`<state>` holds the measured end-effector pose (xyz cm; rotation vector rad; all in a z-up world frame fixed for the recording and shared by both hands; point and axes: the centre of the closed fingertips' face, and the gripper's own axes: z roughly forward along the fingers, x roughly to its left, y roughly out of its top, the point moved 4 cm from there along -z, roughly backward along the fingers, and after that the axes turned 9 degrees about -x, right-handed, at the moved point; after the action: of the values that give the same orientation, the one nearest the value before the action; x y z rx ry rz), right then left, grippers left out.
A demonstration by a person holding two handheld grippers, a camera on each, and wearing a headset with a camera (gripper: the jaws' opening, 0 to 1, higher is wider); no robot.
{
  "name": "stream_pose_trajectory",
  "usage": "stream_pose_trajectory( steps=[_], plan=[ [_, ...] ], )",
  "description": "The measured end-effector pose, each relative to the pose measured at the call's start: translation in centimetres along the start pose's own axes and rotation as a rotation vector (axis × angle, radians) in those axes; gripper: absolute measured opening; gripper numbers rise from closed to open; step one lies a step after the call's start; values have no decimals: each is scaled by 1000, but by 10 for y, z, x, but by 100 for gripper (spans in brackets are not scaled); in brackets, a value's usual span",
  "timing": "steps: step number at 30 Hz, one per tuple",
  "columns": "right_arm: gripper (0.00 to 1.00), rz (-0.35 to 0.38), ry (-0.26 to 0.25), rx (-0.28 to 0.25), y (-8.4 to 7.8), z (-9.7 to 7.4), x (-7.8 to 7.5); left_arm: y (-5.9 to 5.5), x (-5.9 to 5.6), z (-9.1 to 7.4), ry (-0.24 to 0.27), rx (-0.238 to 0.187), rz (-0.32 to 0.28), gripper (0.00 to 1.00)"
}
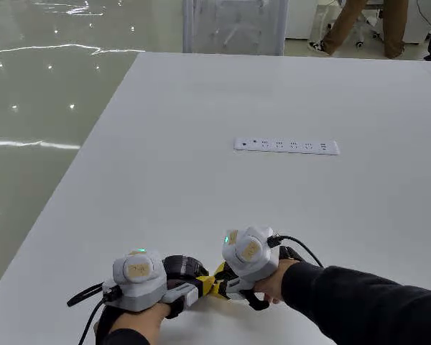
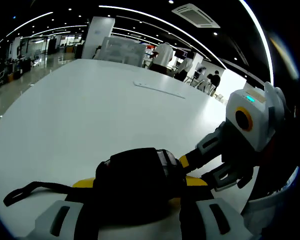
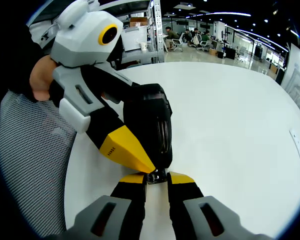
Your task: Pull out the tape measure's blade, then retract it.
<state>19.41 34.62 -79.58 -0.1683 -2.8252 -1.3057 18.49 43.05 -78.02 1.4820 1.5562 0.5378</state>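
Note:
A black tape measure (image 1: 181, 266) lies near the front edge of the white table (image 1: 223, 187). My left gripper (image 1: 192, 279) is shut on its body, and the case (image 2: 135, 167) sits between my yellow-tipped jaws in the left gripper view, with a black strap trailing left. My right gripper (image 1: 219, 284) faces it from the right. Its yellow fingertips (image 3: 182, 178) are closed on the small metal hook of the blade (image 3: 157, 175) at the case's mouth. The case (image 3: 151, 117) and the left gripper's yellow tip (image 3: 122, 146) sit just beyond. Almost no blade shows outside the case.
A white power strip (image 1: 287, 146) lies flat mid-table, well beyond the grippers. The table's left edge drops to a glossy floor (image 1: 36, 108). A chair and a person's legs (image 1: 359, 25) stand past the far edge. A mesh chair back (image 3: 30, 165) is close behind the left hand.

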Motion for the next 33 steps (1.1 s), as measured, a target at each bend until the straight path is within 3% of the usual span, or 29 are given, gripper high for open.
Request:
stream_pose_trajectory(
  steps=[31,33],
  plan=[
    [13,-6,-9,1,1,1,2,-1,0,-1,-10,-1,-4,62],
    [13,-12,-7,12,1,2,6,-1,0,-2,-27,24,14,62]
  ],
)
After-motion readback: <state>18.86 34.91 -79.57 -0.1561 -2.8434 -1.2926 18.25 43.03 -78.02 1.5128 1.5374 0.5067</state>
